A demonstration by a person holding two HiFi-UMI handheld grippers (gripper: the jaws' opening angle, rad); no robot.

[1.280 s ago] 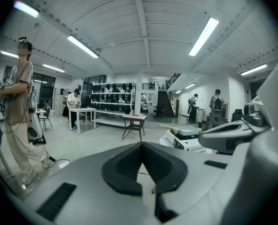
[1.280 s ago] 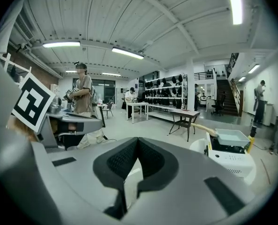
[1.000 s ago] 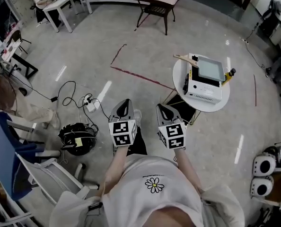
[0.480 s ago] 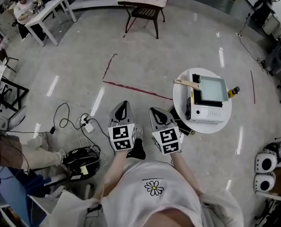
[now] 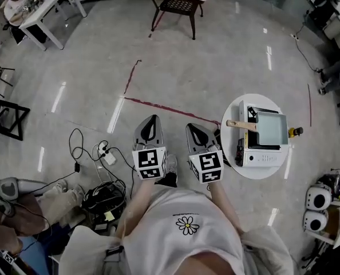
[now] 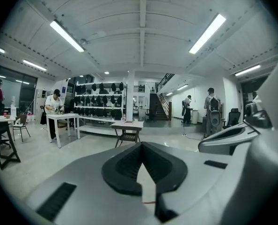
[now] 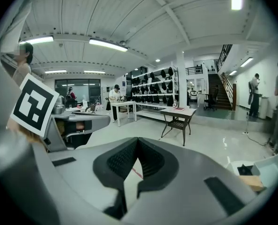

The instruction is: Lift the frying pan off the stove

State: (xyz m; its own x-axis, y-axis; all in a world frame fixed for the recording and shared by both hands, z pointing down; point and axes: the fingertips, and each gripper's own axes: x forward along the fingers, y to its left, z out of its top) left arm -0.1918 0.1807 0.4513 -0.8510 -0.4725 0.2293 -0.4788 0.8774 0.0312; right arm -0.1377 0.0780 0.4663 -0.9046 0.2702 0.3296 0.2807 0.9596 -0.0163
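Left gripper [image 6: 140, 145] and right gripper [image 7: 137, 139] closed, empty.

The left gripper [image 5: 151, 121] and right gripper [image 5: 196, 128] have smooth, matt grey plastic shells. Their black pads [image 6: 125, 165] look ribbed and rubbery. Ahead of both grippers, the pale floor [image 5: 204, 67] is polished and glossy, mirroring ceiling lights. Right of the right gripper, a square frying pan [image 5: 271, 127] has a smooth pale lining and a bare wooden handle [image 5: 238, 125]. It sits on a stove [image 5: 264, 156] with a smooth white casing.
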